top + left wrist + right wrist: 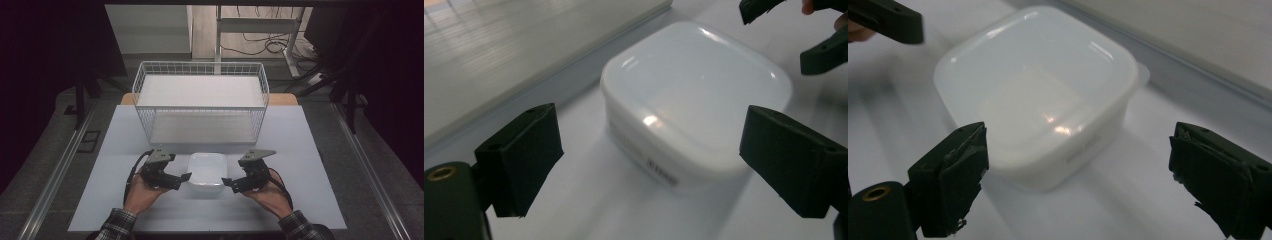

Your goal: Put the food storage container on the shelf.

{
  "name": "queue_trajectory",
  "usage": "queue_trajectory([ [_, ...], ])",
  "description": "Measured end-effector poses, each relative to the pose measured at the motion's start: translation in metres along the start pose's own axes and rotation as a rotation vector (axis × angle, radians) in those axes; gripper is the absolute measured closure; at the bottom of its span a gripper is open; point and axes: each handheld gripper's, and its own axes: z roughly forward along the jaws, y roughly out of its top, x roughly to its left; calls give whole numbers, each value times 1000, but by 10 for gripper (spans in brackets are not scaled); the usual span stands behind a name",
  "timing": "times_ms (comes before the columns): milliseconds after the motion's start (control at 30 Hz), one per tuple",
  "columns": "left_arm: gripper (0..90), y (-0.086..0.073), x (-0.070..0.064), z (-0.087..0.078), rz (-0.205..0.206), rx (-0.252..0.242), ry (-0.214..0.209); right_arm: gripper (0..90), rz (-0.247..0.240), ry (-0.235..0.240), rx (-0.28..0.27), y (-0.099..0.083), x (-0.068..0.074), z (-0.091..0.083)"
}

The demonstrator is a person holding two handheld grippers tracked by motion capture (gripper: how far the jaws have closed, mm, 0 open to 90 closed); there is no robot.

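We are flanking the white container (205, 173) with left gripper (183, 179) and right gripper (226, 183), both wide open and empty; next, closing in evenly.

container (206, 172): white translucent plastic box, square, rounded corners
lid: on, glossy, small tab at one corner
pose: upright, flat on table
place: front centre of table, just before wire basket, between both grippers
contact: untouched

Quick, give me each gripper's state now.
Left gripper: open, holding nothing, beside the white box.
Right gripper: open, holding nothing.
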Motion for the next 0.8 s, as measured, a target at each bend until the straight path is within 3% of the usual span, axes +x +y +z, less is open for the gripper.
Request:
queue_trajectory([
  [100, 87, 7, 2, 13, 7, 12, -5, 88, -6, 7, 1, 8, -1, 8],
  [300, 63, 4, 6, 33, 1, 59, -28, 52, 52, 47, 25, 14, -11, 29],
  [400, 70, -1, 9, 35, -64, 52, -92, 43, 84, 82, 45, 11, -12, 35],
  [500, 80, -3, 8, 37, -82, 87, -200, 146, 117, 151, 59, 10, -15, 35],
  [533, 91, -3, 5, 36, -81, 92, -192, 146, 119, 167, 64, 10, -15, 34],
  [667, 144, -3, -1, 28, -85, 105, -163, 184, 117, 140, 85, 9, -7, 29],
  [700, 180, -5, -1, 26, -106, 99, -162, 215, 121, 131, 85, 9, -5, 27],
  [800, 343, -9, -2, 15, -117, 77, -148, 327, 139, 110, 79, 8, -2, 19],
])
